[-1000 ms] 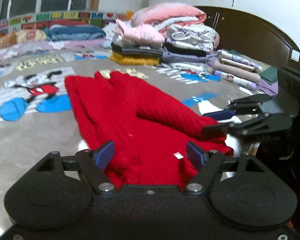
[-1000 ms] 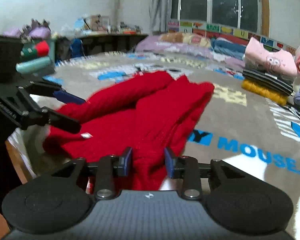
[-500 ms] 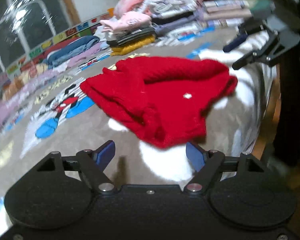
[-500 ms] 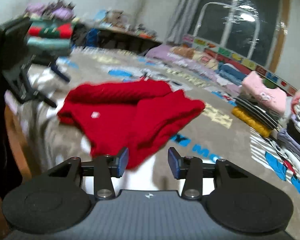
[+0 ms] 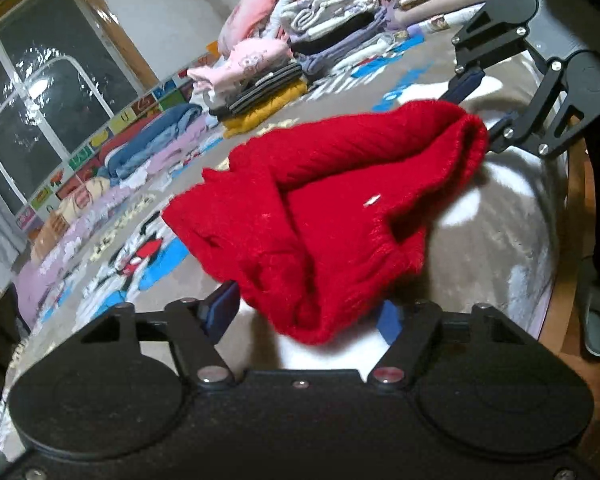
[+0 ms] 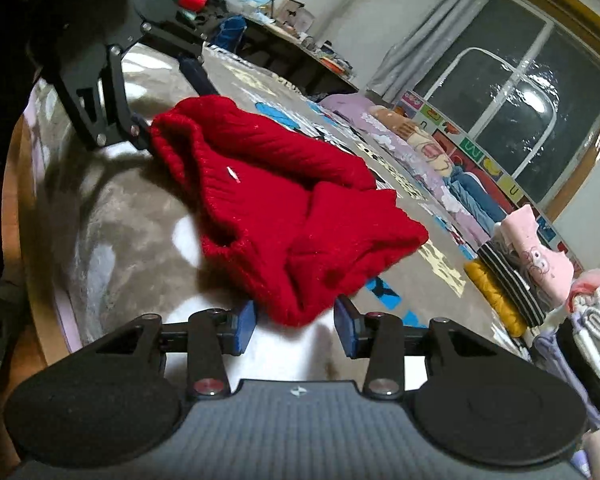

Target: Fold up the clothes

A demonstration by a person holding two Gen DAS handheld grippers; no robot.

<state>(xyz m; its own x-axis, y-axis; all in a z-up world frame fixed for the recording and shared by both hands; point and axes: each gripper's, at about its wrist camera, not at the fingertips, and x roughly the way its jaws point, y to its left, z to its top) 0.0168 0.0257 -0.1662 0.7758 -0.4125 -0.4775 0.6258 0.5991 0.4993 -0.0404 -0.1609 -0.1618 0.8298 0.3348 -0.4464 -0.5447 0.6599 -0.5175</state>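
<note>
On the cartoon-print bed cover point(image 5: 512, 216) our red sweater point(image 5: 332, 216) stretches between us, one end inside each wide-open gripper, left point(image 5: 306, 314) and right point(image 6: 296, 326), both equally near.

A bedroom in a home; a wide bed point(image 5: 512, 216) under a grey cartoon-print blanket point(image 6: 112, 216) fills both views; stacks of folded clothes point(image 5: 260, 80) sit at 12 o'clock in the left wrist view and 3 o'clock in the right; a dark night window point(image 6: 512, 92) with a grey curtain point(image 6: 428, 40) shows at 1 o'clock; a cluttered dark desk point(image 6: 284, 40) stands at 12 o'clock.
</note>
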